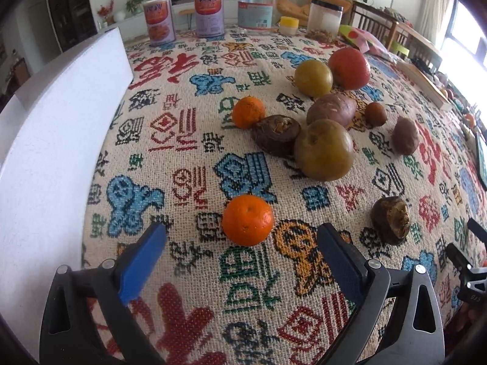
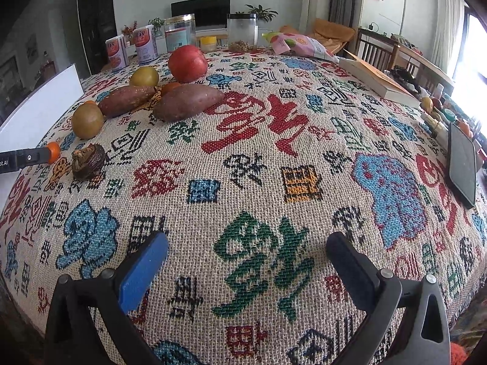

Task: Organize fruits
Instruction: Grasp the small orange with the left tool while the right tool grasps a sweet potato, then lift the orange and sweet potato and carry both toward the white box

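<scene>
My left gripper [image 1: 243, 234] is open, its blue pads on either side of a near orange [image 1: 247, 220] on the patterned cloth, just short of touching it. Beyond lie a second orange [image 1: 248, 112], two green-yellow pears [image 1: 324, 149] [image 1: 313, 77], a red apple [image 1: 349, 67], sweet potatoes [image 1: 331, 110] and brown water chestnuts [image 1: 390, 220]. My right gripper [image 2: 246, 243] is open and empty over bare cloth. In the right wrist view the fruit pile sits far left: apple [image 2: 187, 63], sweet potato [image 2: 187, 101], pear [image 2: 87, 120], chestnut [image 2: 88, 161].
A white box [image 1: 57, 127] stands along the left edge. Tins [image 1: 159, 21] and jars [image 1: 256, 7] line the far edge of the table. A book [image 2: 377, 82] and a phone [image 2: 462, 164] lie at the right. The left gripper's tip [image 2: 30, 158] shows at left.
</scene>
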Motion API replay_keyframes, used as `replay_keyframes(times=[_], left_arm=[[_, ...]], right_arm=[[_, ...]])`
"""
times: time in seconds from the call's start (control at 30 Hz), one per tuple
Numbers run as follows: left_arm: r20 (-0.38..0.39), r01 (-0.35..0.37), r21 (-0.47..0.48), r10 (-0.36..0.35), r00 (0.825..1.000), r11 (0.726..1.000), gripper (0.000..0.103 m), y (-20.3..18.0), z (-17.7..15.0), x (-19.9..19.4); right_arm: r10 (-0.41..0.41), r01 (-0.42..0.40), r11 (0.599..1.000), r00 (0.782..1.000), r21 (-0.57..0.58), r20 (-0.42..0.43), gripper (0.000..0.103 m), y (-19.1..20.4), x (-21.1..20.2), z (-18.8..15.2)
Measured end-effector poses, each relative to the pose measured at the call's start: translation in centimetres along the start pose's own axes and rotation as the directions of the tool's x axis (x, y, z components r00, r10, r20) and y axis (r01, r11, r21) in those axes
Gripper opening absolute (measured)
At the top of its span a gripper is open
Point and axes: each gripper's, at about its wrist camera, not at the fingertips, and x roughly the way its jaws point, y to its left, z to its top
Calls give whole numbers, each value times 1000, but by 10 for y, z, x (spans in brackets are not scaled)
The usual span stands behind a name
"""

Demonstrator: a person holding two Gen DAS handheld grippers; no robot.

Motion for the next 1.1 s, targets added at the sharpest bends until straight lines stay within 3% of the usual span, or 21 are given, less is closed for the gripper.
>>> replay_keyframes(times=[0.13, 0.2, 0.33, 0.4, 0.53, 0.6, 0.63, 0.73, 0.77, 0.9, 1.0, 1.03, 1.07, 1.1], left_arm=[[19, -20, -32, 21, 1000, 999, 91, 2, -1, 8], [45, -32, -37, 34, 998, 999, 77, 3, -1, 6], [71, -4, -46, 7, 997, 999, 31, 5, 2, 3], [73, -1, -45, 4, 997, 999, 31, 4, 1, 0], [88, 29, -40, -25, 996, 999, 30, 2, -8, -10], [92, 46, -41, -42, 995, 998, 30, 1, -15, -15], [93, 55, -45, -51, 994, 997, 30, 1, -18, -17], [101, 87, -58, -81, 992, 994, 30, 1, -24, -26], [105, 93, -60, -87, 991, 994, 30, 2, -26, -29], [119, 111, -66, -102, 988, 992, 30, 9, -32, -43], [114, 118, -74, -109, 988, 990, 30, 17, -38, -47], [112, 120, -75, -111, 987, 990, 30, 19, -40, -48], [111, 124, -77, -115, 987, 989, 30, 21, -42, -49], [110, 129, -79, -120, 987, 988, 30, 23, -44, -50]], right_arm=[[1, -1, 1000, 1000, 3, 12, 103, 1, -1, -2], [2, -2, 1000, 1000, 3, 18, 103, 1, -1, -3], [2, -2, 1000, 1000, 9, 31, 103, 0, -2, -5], [4, -4, 1000, 1000, 9, 22, 103, 0, -2, -4], [48, -44, 998, 996, 48, -74, 102, -7, -3, 8], [142, -131, 980, 988, 152, -62, 94, -14, -4, 22], [183, -167, 967, 981, 193, -69, 85, -15, -1, 33], [315, -274, 913, 944, 301, -96, 64, -3, 21, 77], [333, -285, 901, 938, 327, -98, 64, 1, 30, 93], [305, -240, 881, 947, 407, -101, 64, 14, 66, 141], [303, -186, 870, 932, 457, -197, 64, 22, 99, 150], [275, -165, 879, 942, 447, -194, 61, 24, 99, 152], [240, -135, 902, 946, 410, -217, 50, 28, 98, 157], [243, -142, 915, 941, 377, -235, 48, 31, 99, 159]])
